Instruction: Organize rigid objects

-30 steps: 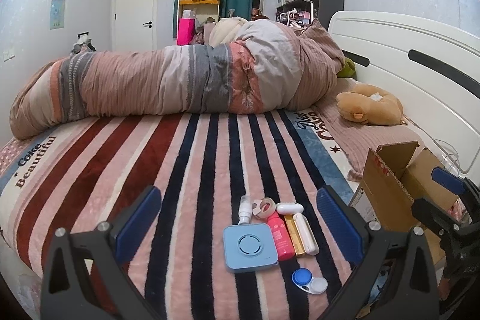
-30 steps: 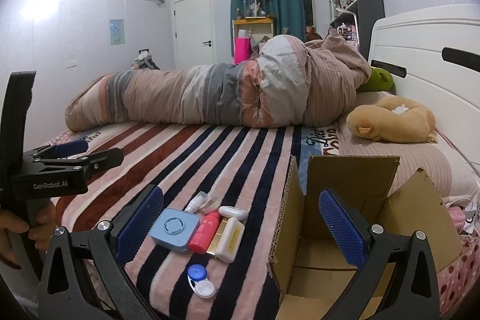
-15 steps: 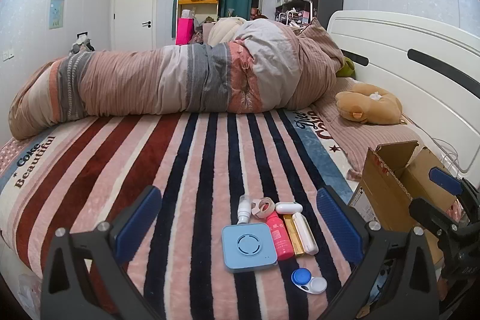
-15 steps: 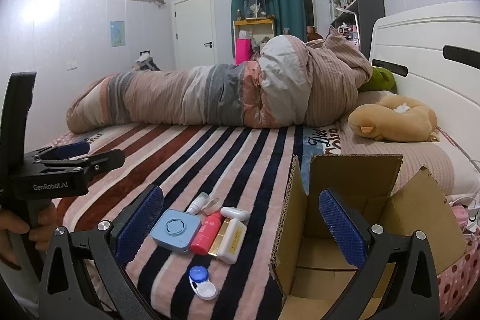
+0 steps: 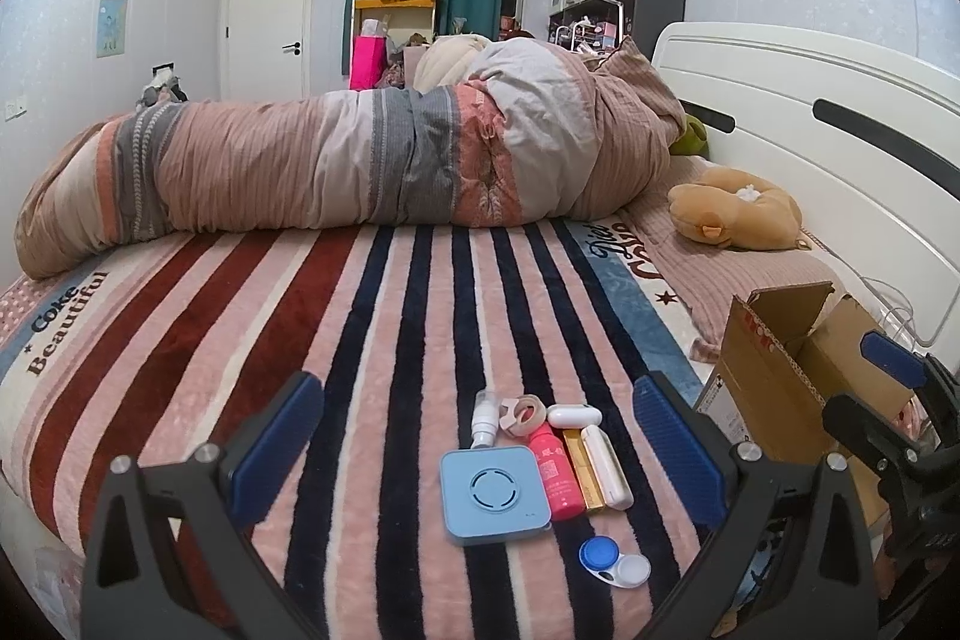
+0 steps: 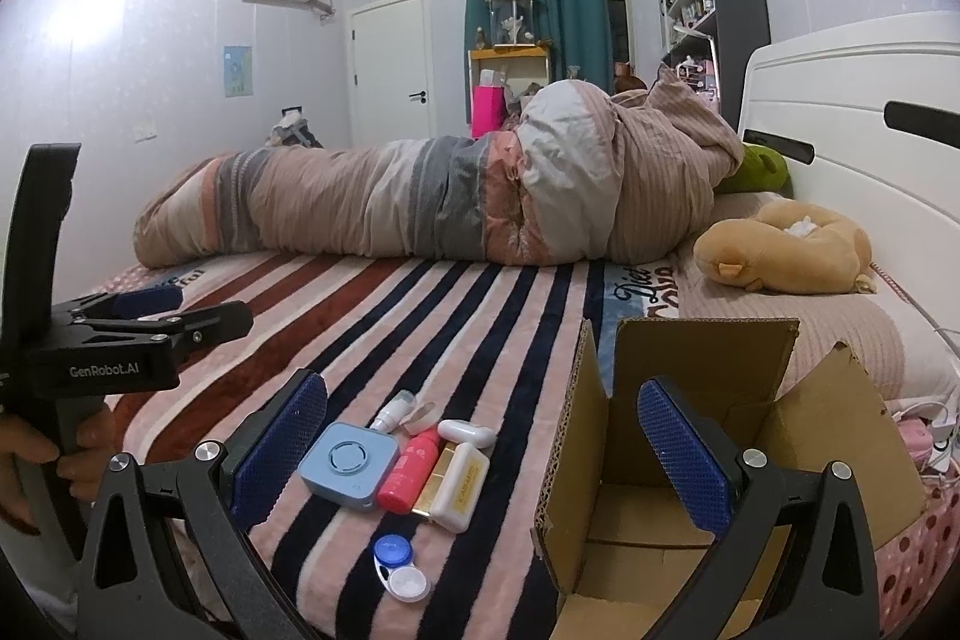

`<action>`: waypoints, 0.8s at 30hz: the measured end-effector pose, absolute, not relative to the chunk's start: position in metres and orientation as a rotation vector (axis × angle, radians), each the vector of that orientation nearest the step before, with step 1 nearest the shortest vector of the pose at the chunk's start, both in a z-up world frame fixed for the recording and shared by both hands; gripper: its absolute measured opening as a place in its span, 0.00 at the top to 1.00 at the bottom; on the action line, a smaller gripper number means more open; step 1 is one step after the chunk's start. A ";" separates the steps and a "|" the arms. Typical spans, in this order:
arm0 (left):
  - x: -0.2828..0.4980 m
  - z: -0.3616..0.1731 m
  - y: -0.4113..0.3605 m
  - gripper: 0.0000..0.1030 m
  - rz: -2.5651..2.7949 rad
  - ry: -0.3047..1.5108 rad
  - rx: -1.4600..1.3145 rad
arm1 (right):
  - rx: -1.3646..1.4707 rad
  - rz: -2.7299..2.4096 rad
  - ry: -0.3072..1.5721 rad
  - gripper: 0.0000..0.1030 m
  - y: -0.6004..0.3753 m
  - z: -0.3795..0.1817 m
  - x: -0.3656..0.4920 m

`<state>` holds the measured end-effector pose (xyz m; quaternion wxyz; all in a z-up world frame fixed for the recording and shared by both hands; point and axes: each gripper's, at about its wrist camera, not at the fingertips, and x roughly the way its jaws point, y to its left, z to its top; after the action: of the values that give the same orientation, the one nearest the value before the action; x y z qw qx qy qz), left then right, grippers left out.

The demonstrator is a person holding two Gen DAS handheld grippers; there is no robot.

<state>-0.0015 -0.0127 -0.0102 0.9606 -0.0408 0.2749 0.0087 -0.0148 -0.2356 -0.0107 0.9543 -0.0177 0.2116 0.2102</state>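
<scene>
Items for sorting, clustered on the striped blanket [image 5: 372,340] near the bed's front edge: blue square case [image 5: 495,496], pink bottle [image 5: 555,472], gold tube [image 5: 581,469], white tube [image 5: 606,466], white capsule [image 5: 574,415], small spray bottle [image 5: 483,418], tape roll [image 5: 523,411], contact lens case [image 5: 615,562].

Cardboard box [image 6: 690,460]: open, just right of the cluster, apparently empty.

Left gripper [image 5: 477,445]: wide apart, empty, hovering before the cluster.

Right gripper [image 6: 480,451]: likewise wide, empty.

Risks: packed items get nudged together; plush pile lets fingers dig in; box flaps may fold if bumped.
</scene>
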 end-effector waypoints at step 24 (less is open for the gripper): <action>0.001 -0.022 0.044 0.00 -0.030 0.535 -0.117 | -0.130 0.448 0.411 0.13 -0.184 -0.002 -0.017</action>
<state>0.0008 0.0436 -0.0224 0.9626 -0.0578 0.2643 -0.0150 -0.0167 -0.1838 -0.0020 0.9520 -0.0642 0.2024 0.2205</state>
